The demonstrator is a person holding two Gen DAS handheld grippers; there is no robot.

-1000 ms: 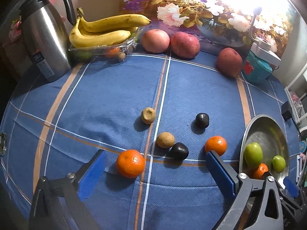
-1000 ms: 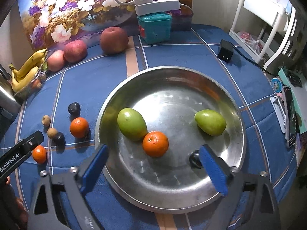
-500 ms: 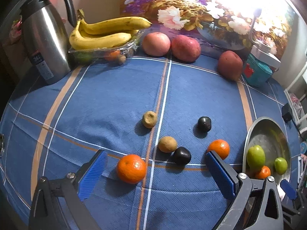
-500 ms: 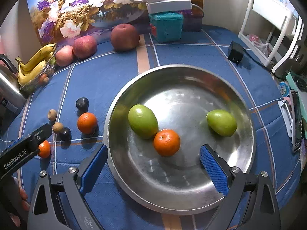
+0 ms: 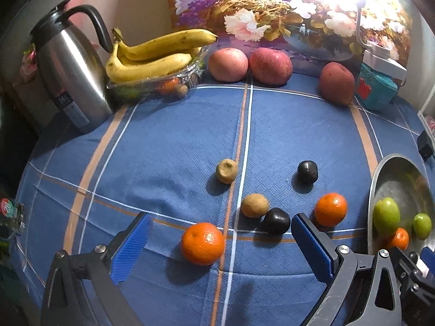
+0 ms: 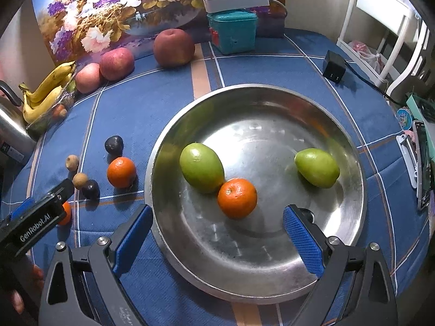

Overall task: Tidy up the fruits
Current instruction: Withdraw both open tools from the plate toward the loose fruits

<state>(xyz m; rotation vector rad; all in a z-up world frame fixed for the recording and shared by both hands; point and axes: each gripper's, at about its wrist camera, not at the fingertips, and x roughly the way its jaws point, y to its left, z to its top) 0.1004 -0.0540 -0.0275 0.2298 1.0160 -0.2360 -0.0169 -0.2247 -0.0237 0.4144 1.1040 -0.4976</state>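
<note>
Left wrist view: left gripper [image 5: 220,237] fingers spread, empty, nearest orange [image 5: 202,243] between them on the blue surface [image 5: 163,149]. Loose nearby: second orange [image 5: 331,209], two brown fruits, two dark fruits.

Right wrist view: right gripper [image 6: 217,229] fingers spread, empty, over the metal bowl [image 6: 350,146], which holds two green fruits and one orange [image 6: 237,198]. Judged roughly one-third done.

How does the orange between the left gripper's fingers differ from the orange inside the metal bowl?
The near orange lies on the blue tablecloth, touching no other fruit; the bowl orange lies in the metal bowl, against a green fruit. The near orange is framed by the open left gripper; the bowl orange lies ahead of the open right gripper. Both are round and unpeeled.
</note>
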